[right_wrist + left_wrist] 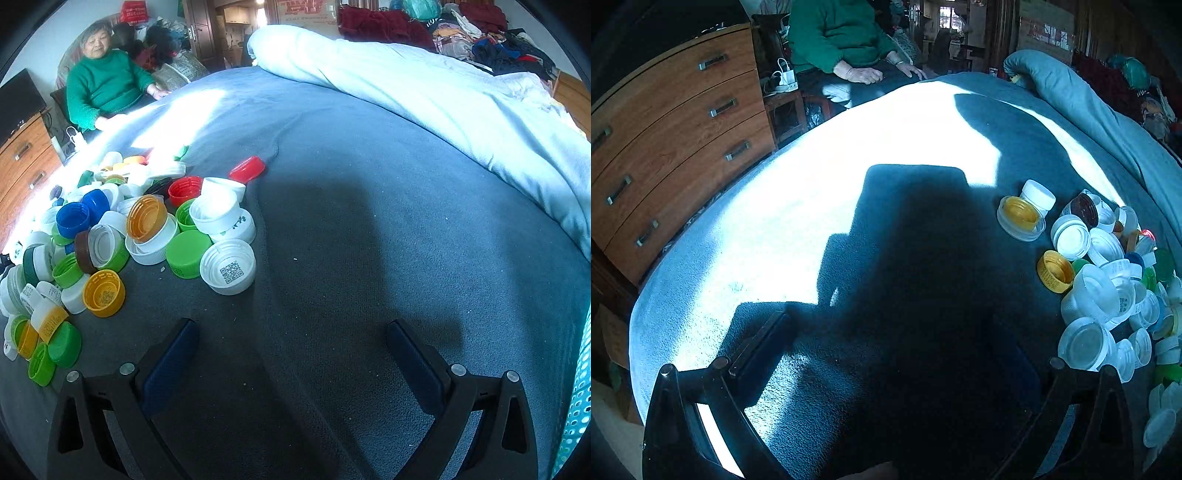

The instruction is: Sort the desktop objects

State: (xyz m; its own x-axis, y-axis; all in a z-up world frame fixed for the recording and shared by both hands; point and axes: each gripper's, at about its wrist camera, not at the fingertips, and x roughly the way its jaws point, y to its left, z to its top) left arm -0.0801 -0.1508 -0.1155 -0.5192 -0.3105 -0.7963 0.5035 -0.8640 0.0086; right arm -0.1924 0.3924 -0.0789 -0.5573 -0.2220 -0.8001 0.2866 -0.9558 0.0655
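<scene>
A QR code sits inside the white cap (228,266); other print is too small to read.

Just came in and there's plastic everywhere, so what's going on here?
Someone is about to sort a pile of bottle caps heaped on a blue-grey blanket over a bed. Both the left gripper and the right gripper hover open and empty above bare blanket beside the pile, so nothing is picked up yet. A person in a green sweater sits at the far edge, watching.
</scene>
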